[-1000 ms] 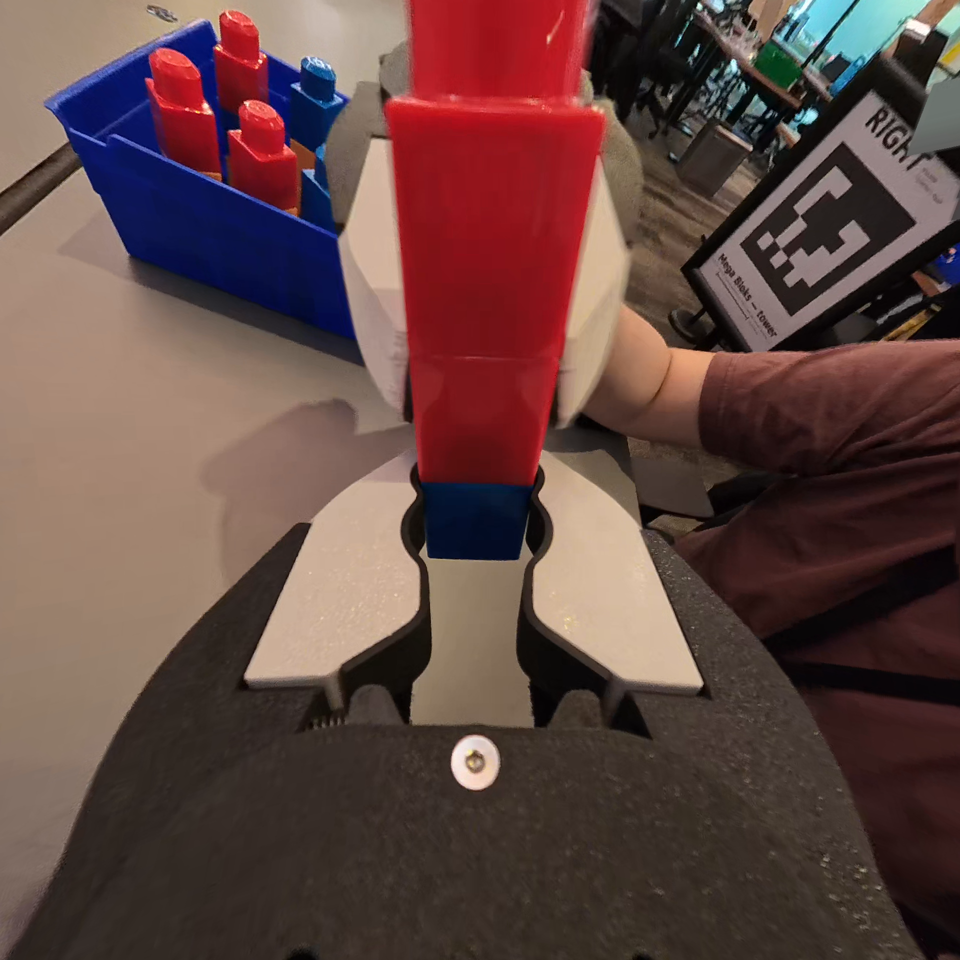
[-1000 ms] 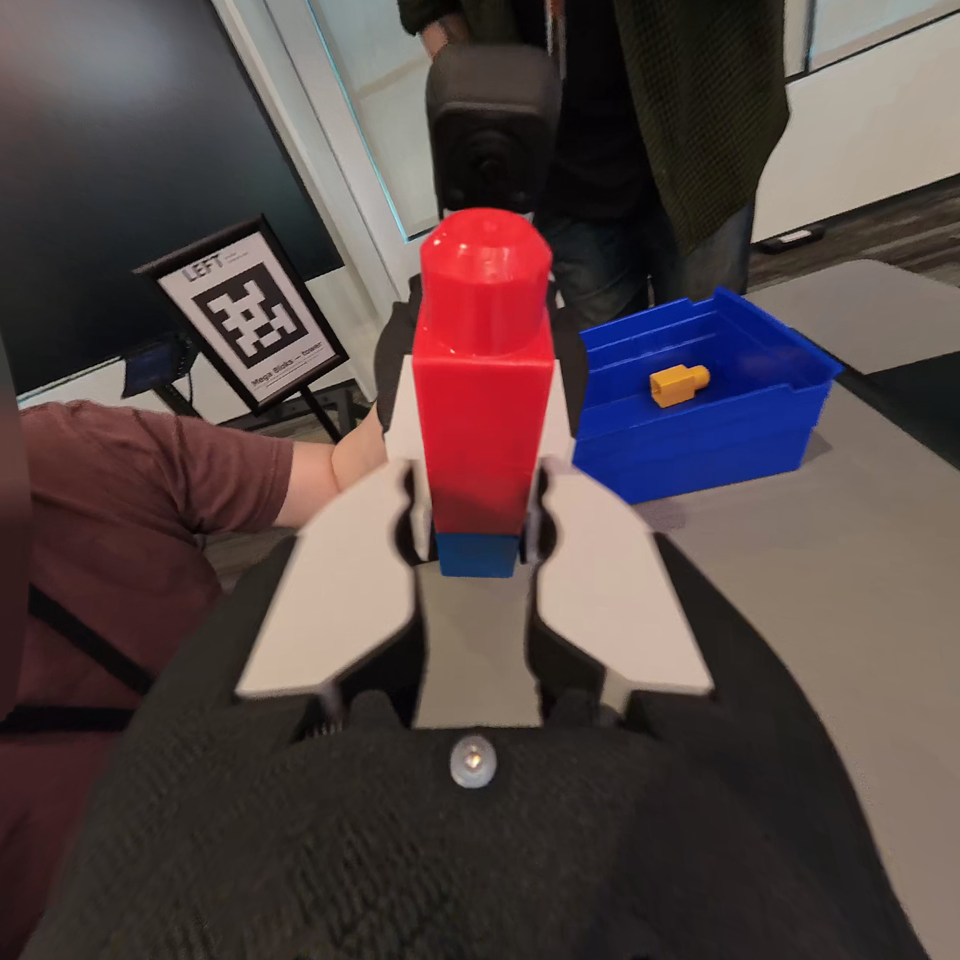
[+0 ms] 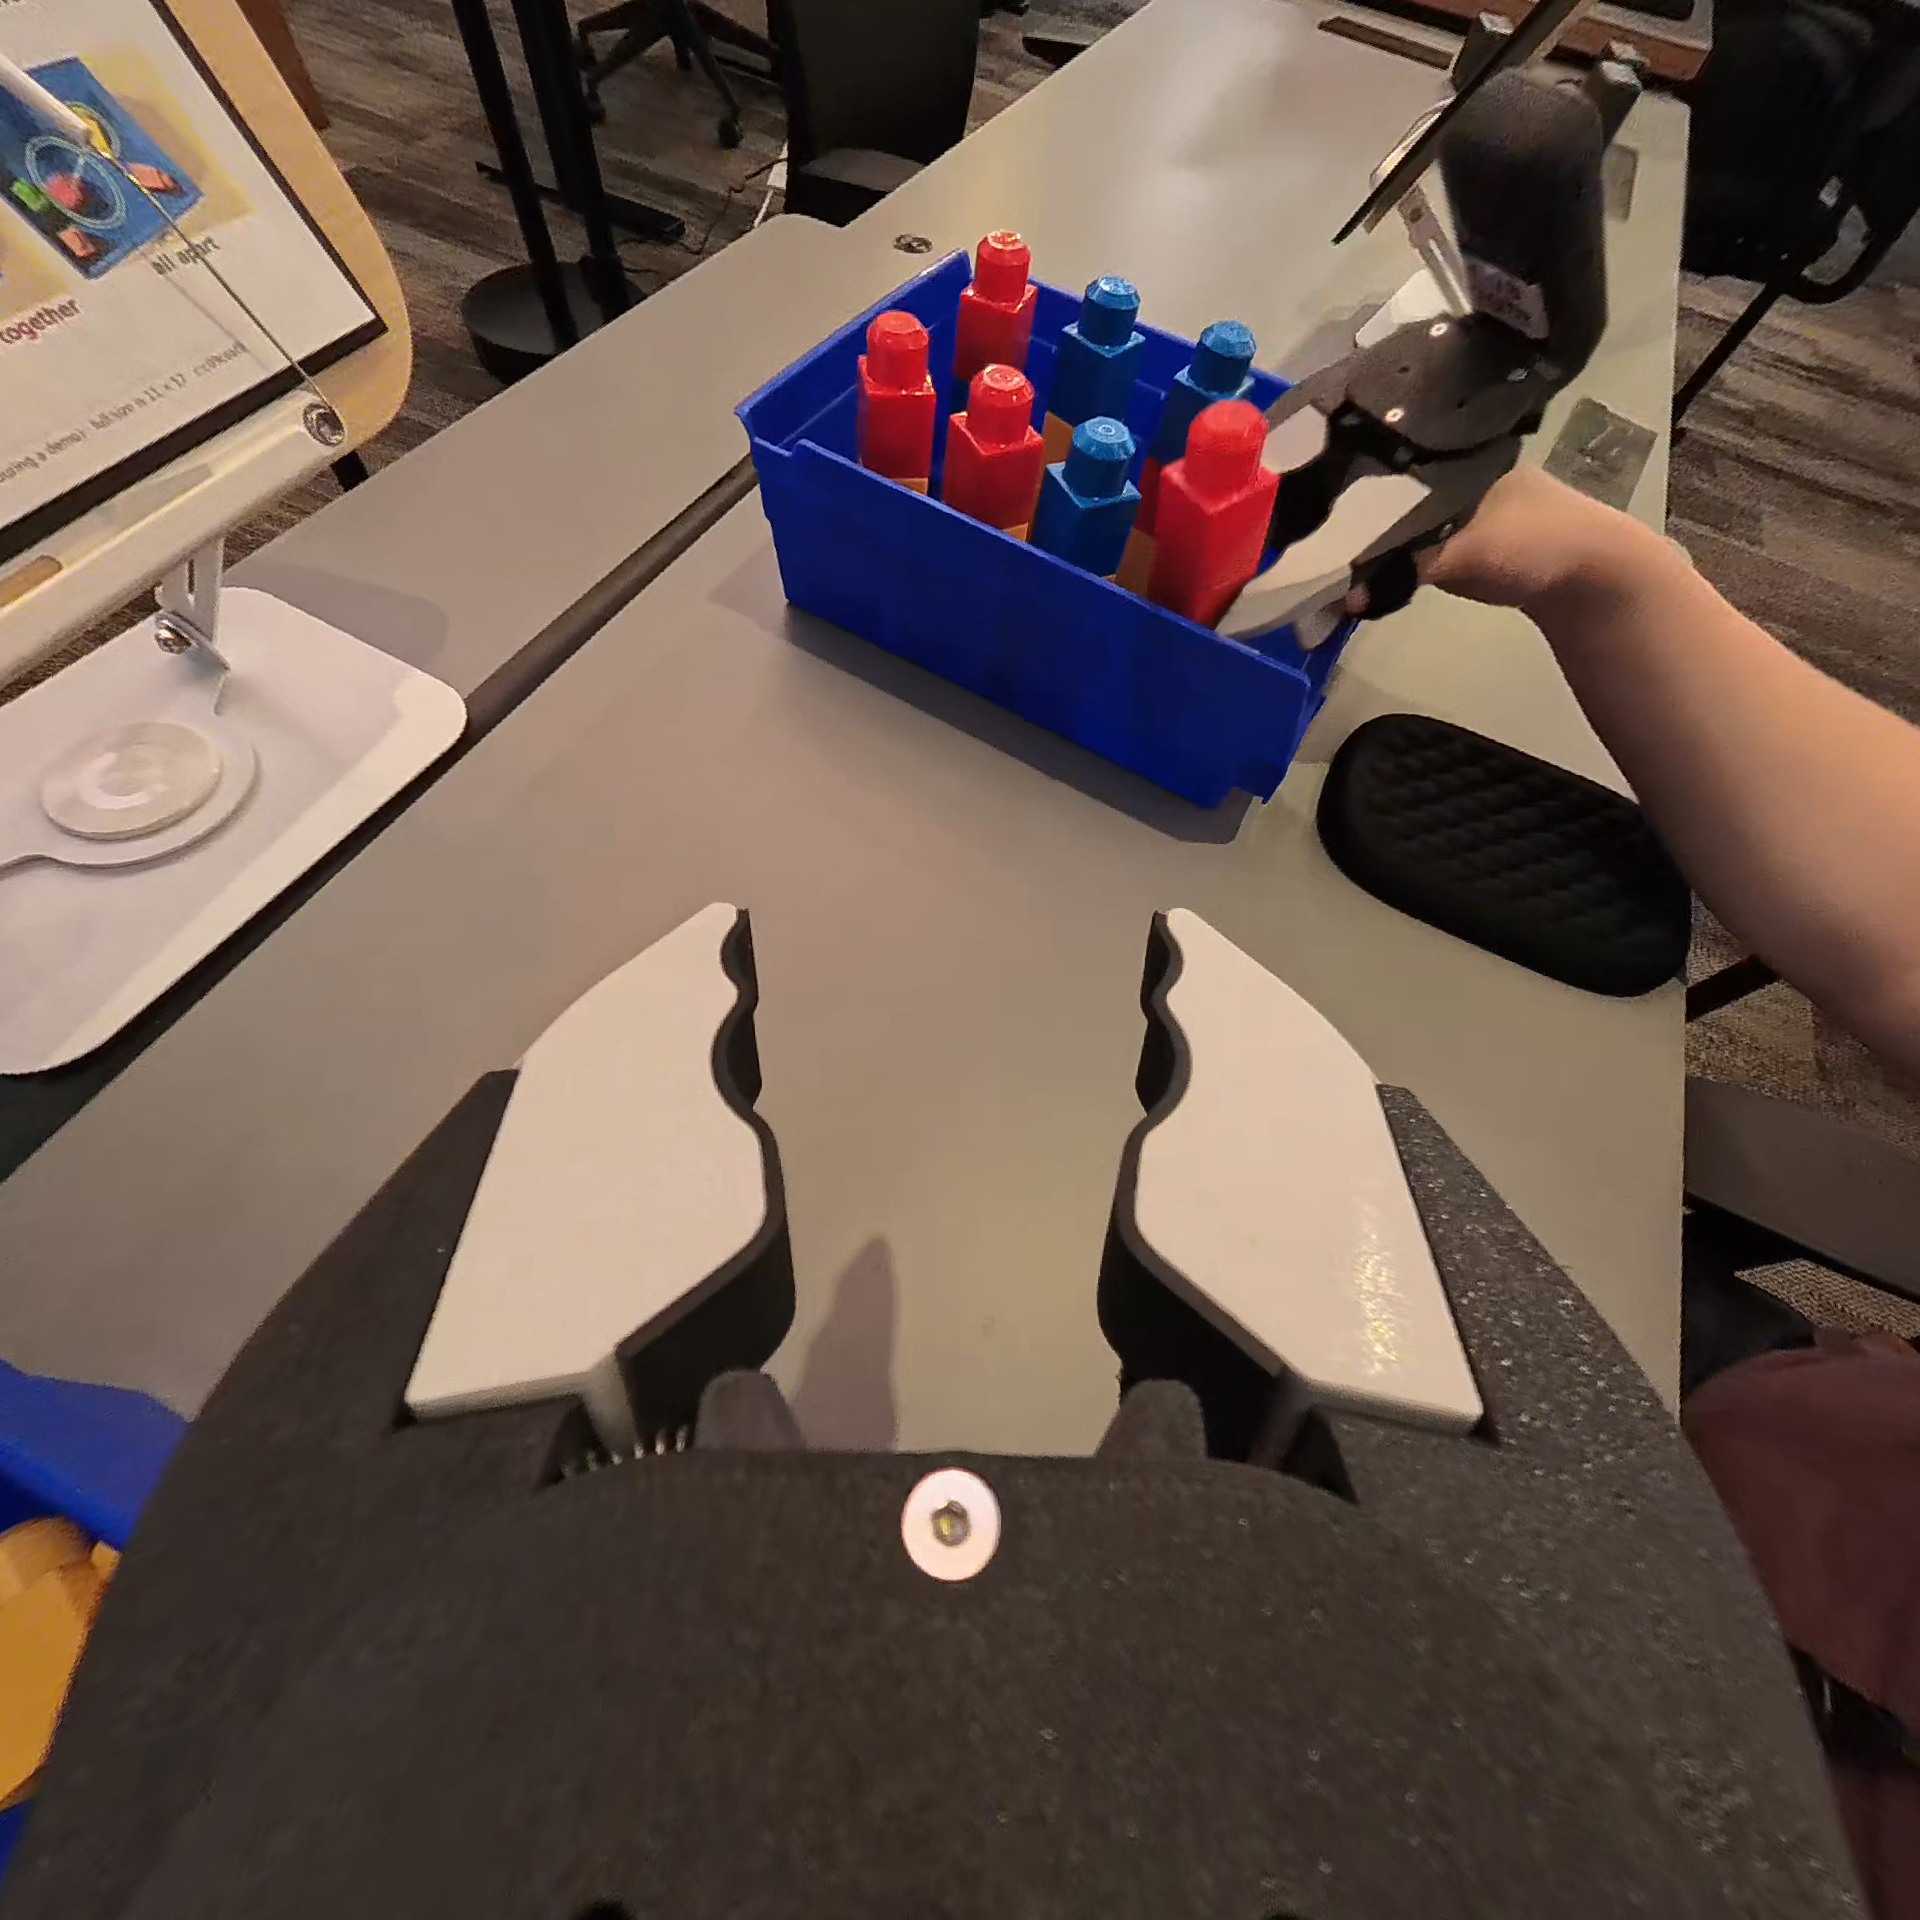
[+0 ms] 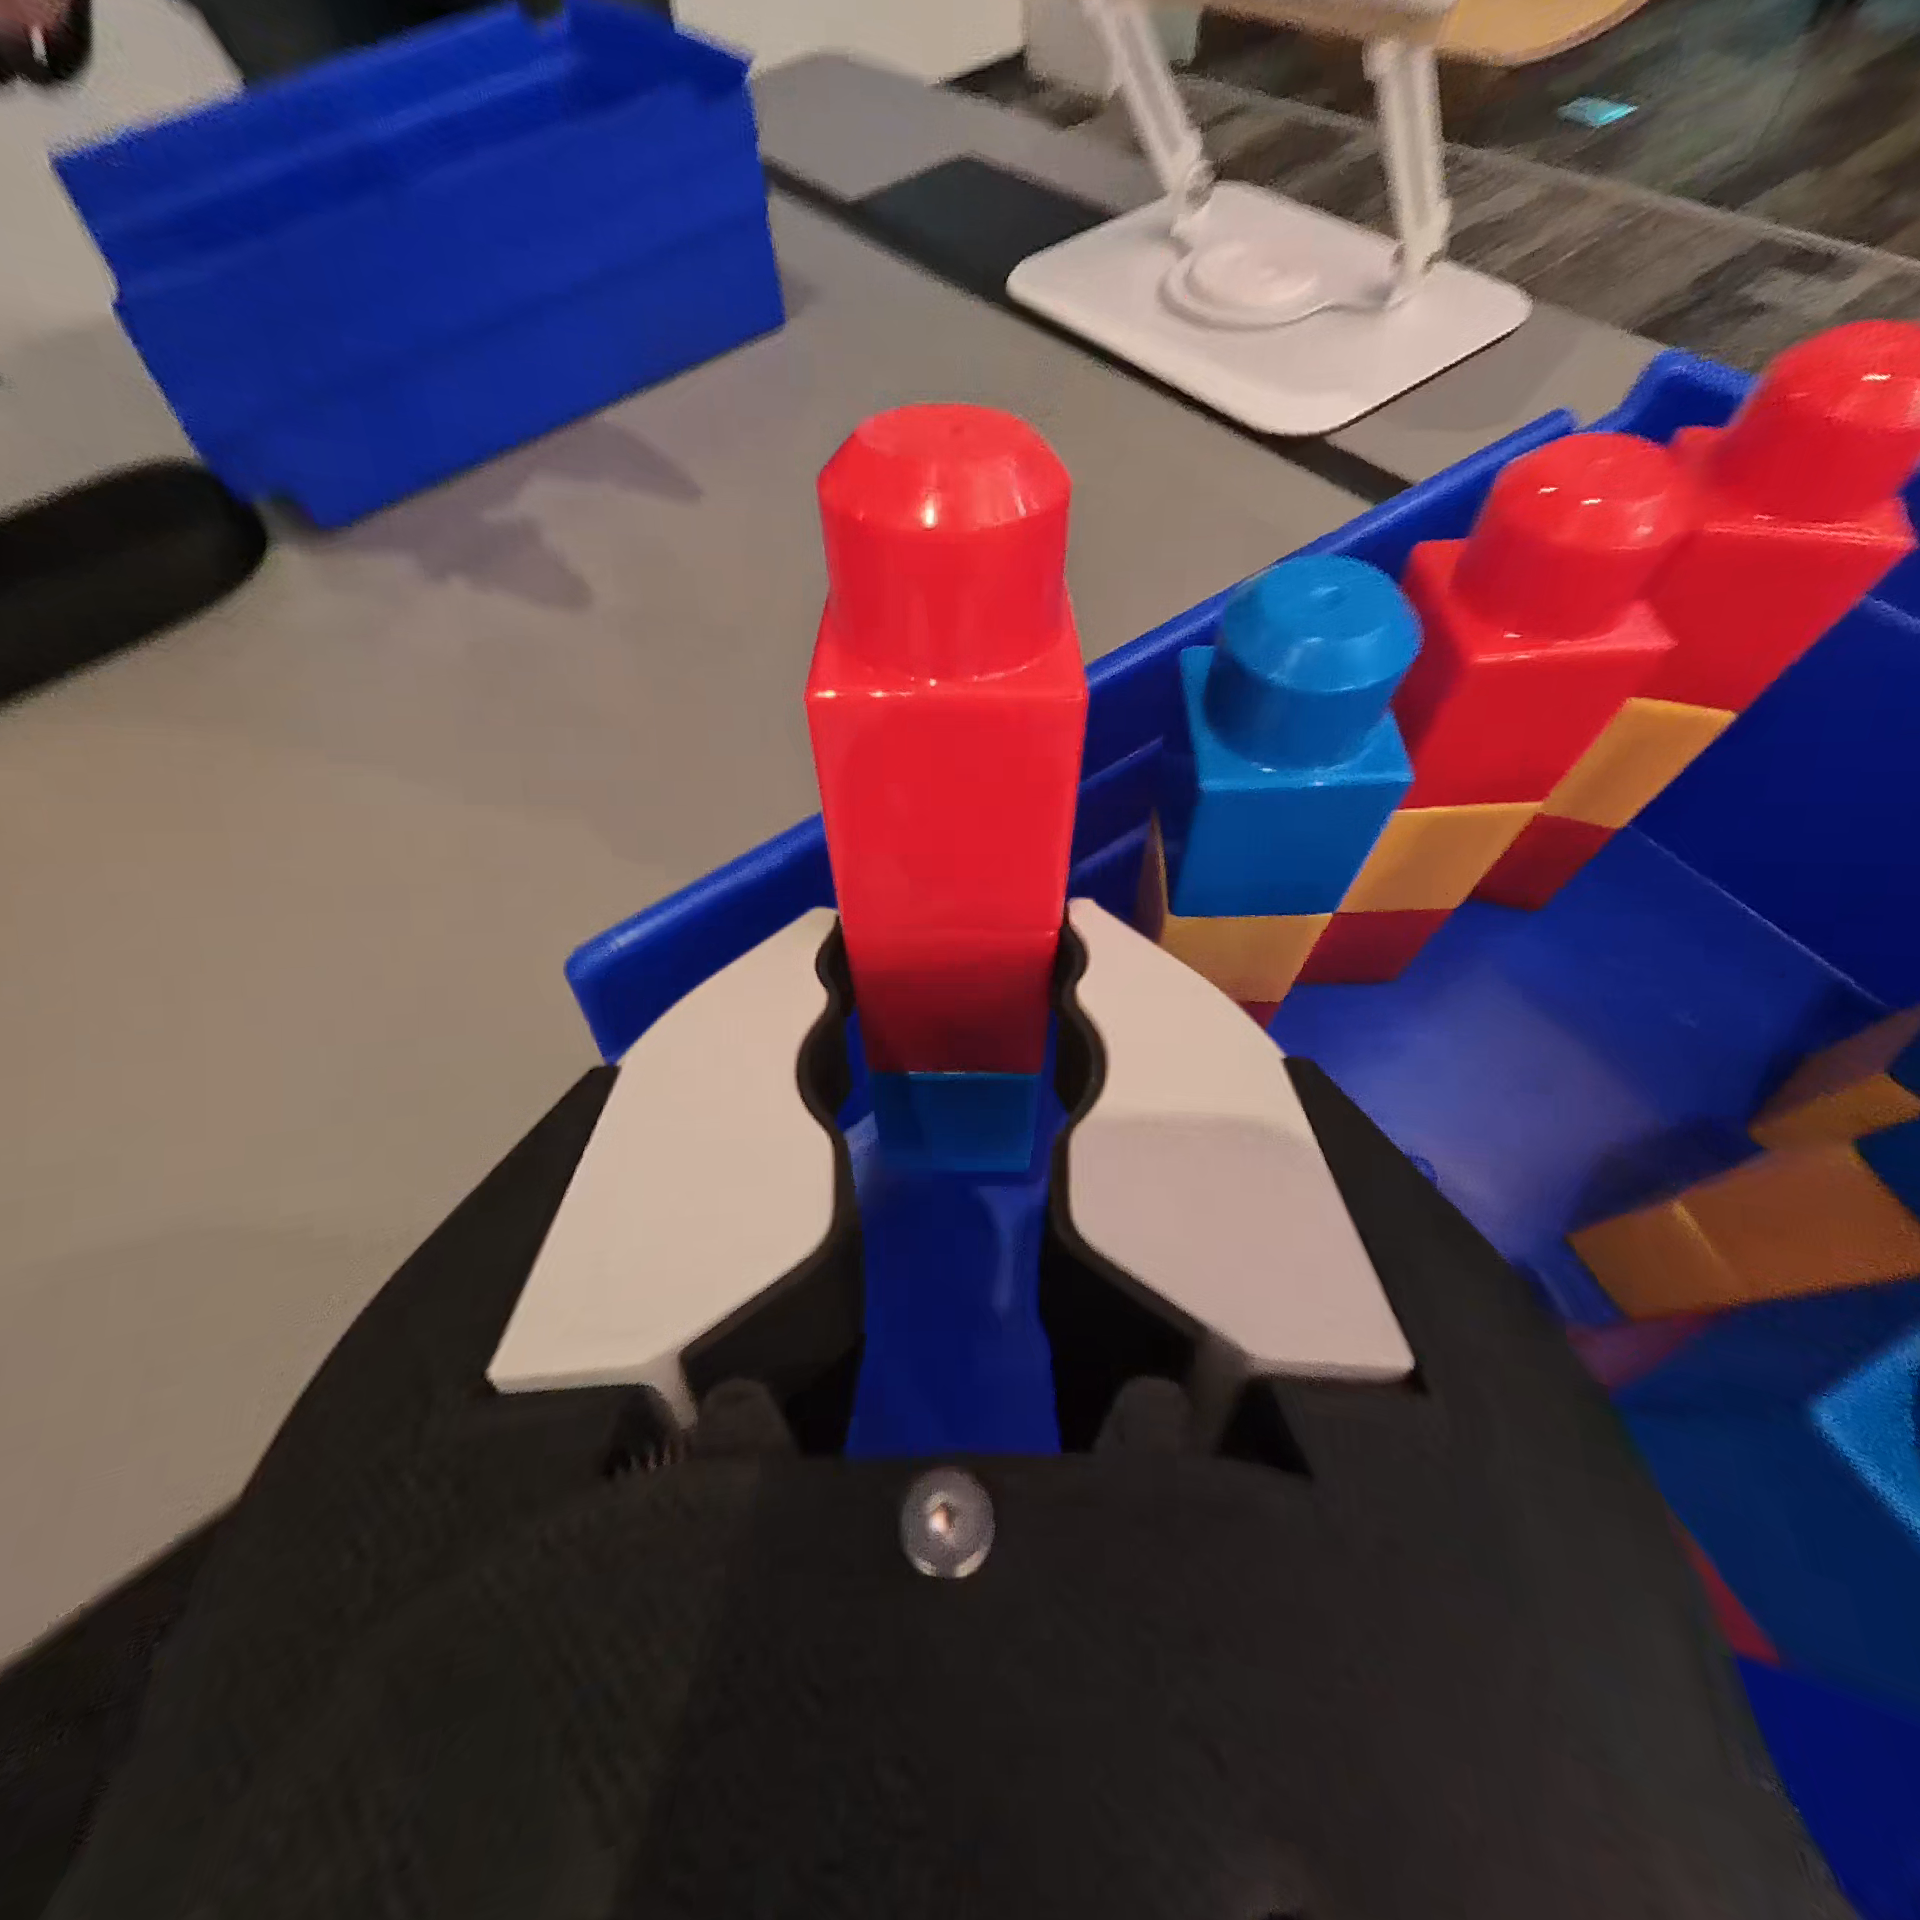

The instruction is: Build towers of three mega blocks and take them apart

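Nearest in the left wrist view, the left gripper (image 3: 948, 925) stands wide apart over bare grey table (image 3: 894, 790), holding nothing; a second ago it was clamped on the blue base of the tower while the right gripper faced it, so it has since let go and drawn back. Farther off, the right gripper (image 4: 951, 935) has its dark pads pressed on the sides of the finished three-block plastic tower (image 4: 945, 769), red on red on a blue base, gripping at the middle red block. It holds the tower upright at the near end of the blue plastic bin (image 3: 997, 613), just beside the other standing towers (image 3: 997, 436), several red-topped and several blue-topped. Judging from that, building is well along: this tower looks to be on its way to join the stored row, and the taking-apart half seems not yet begun. Beyond, a second blue plastic bin (image 4: 436, 260) sits well apart across the table.
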`<action>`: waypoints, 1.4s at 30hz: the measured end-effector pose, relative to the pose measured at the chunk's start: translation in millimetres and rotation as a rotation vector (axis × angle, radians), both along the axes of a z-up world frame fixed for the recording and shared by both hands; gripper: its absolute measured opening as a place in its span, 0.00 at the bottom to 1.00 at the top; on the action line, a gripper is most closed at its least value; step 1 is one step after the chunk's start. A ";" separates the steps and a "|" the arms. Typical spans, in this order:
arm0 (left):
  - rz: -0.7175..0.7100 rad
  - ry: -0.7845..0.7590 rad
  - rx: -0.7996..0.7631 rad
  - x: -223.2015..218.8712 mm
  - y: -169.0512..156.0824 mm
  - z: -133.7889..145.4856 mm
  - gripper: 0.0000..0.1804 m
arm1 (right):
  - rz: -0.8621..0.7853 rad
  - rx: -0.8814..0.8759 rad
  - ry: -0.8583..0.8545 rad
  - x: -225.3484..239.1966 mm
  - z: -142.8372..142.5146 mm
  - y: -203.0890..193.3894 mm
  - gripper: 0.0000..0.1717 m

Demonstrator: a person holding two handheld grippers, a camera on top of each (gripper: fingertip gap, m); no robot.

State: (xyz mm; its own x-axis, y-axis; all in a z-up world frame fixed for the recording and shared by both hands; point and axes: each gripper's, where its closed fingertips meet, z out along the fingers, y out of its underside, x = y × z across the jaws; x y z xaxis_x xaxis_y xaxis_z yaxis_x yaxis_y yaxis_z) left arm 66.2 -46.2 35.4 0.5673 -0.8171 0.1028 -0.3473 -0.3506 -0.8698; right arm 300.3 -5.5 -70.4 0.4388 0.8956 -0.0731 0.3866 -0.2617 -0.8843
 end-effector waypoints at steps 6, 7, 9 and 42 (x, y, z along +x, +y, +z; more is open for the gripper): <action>0.020 0.019 0.025 -2.0 2.4 0.9 0.39 | 0.115 0.085 -0.081 -1.7 -6.5 5.2 0.22; 0.030 0.031 0.033 -3.6 3.7 0.4 0.40 | 0.131 0.085 -0.081 -1.7 -7.5 5.4 0.22; 0.035 0.031 0.034 -4.2 4.5 0.3 0.40 | 0.164 0.096 -0.104 -1.1 -14.2 6.4 0.22; 0.590 0.085 0.181 -214.0 16.9 62.0 0.41 | -0.073 0.359 -0.070 55.7 54.7 0.3 0.45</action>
